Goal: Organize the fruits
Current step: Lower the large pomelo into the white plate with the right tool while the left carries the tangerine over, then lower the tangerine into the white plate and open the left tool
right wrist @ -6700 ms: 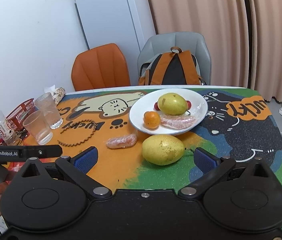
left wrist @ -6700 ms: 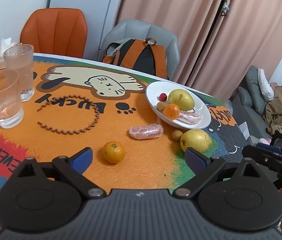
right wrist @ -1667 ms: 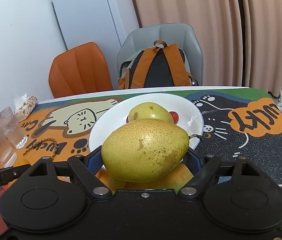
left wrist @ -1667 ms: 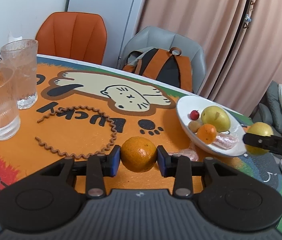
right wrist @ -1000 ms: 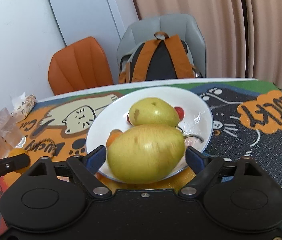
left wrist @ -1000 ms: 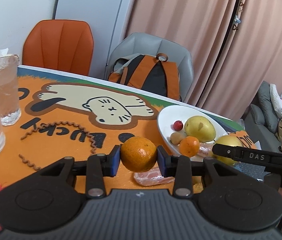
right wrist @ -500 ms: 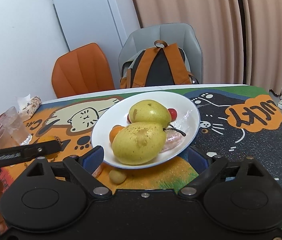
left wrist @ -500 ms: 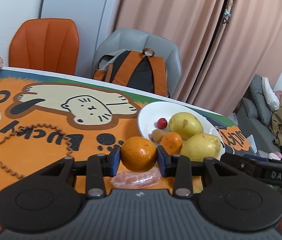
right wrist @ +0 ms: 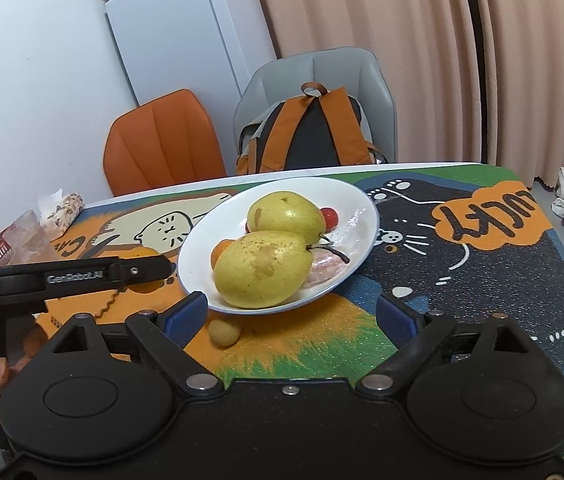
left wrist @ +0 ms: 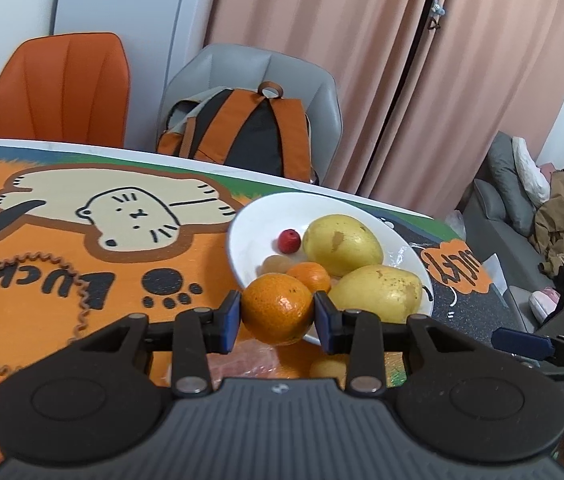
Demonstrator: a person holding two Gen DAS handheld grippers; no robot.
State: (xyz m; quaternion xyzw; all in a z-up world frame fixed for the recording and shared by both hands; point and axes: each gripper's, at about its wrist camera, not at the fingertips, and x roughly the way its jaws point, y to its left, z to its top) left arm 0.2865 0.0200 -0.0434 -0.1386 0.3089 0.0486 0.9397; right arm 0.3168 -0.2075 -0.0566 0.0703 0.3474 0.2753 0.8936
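Left claw: clenched on a mandarin, blue pads pressing its two sides. The fruit is held clear of the bench, just at the near rim of the white plate; whether it overhangs the rim cannot be told from this angle.

Right claw: released, pads spread wide, nothing between them. It sits low over the bench, in front of the plate. The left pad lies close to the plate's near rim; contact not determinable.

Plate contents, left wrist view: two yellow-green pears, the nearer pear at the near-right edge, the farther pear behind it and touching. A second, smaller mandarin lies left of the near pear. A red cherry-like fruit and a small tan round fruit sit on the left half. A clear-wrapped pinkish item lies against the near pear, right side, seen in the right wrist view.

On the bench outside the plate: one small tan fruit just in front of the plate rim, and a wrapped pink item partly hidden below the left claw.

Bench cover: cartoon cat mat.
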